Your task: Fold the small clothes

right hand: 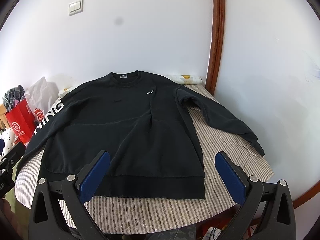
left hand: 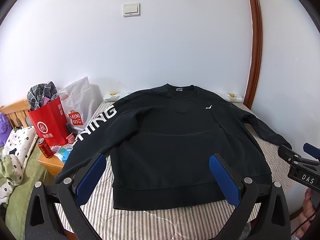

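Black fleecy sweatshirt (left hand: 176,140) lies flat on striped quilted cover (right hand: 230,140); left gripper (left hand: 158,178) and right gripper (right hand: 163,172) gape, empty.

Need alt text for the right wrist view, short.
A black sweatshirt lies spread flat, front up, on a striped table cover, sleeves out. The open right gripper hovers empty above its hem; a white wall is behind.

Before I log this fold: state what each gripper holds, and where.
Nothing. Left gripper and right gripper both hang open above the sweatshirt hem.
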Motion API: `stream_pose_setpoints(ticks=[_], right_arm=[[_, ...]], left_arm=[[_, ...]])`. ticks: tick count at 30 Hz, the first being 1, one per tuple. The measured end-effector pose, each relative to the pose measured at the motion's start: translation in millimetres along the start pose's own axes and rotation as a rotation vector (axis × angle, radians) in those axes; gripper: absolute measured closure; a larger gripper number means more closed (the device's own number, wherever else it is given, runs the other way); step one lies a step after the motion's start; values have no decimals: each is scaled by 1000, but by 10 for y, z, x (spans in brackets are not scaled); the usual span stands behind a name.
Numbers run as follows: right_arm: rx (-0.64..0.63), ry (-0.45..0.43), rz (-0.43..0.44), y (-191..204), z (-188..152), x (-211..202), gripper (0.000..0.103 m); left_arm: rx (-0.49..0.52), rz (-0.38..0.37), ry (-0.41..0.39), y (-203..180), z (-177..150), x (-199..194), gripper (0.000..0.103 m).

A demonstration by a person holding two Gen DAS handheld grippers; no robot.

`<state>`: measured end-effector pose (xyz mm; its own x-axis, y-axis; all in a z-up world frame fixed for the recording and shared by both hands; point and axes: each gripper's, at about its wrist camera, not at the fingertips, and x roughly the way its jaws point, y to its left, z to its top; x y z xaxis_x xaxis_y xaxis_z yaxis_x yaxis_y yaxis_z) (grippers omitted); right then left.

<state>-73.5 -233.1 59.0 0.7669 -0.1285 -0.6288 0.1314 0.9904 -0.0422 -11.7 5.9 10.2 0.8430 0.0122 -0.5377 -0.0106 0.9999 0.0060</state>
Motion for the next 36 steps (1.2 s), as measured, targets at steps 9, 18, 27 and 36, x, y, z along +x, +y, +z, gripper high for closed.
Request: stream_pose_setpoints(ticks=[9,18,27,36], right_arm=[[0,-6,2,6,-6,-4,0],[-5,-14,11,16,44,-30,0],[-13,-9,28,104,157,92,0],[-6,28,69,227,232,517,0]], left_arm=[[-4,-2,2,4,14,8,0],[-10,-10,-1,6,72,26,0],[-33,-10,1,125,186,176,0],[-138,-65,74,487,176,695,0]])
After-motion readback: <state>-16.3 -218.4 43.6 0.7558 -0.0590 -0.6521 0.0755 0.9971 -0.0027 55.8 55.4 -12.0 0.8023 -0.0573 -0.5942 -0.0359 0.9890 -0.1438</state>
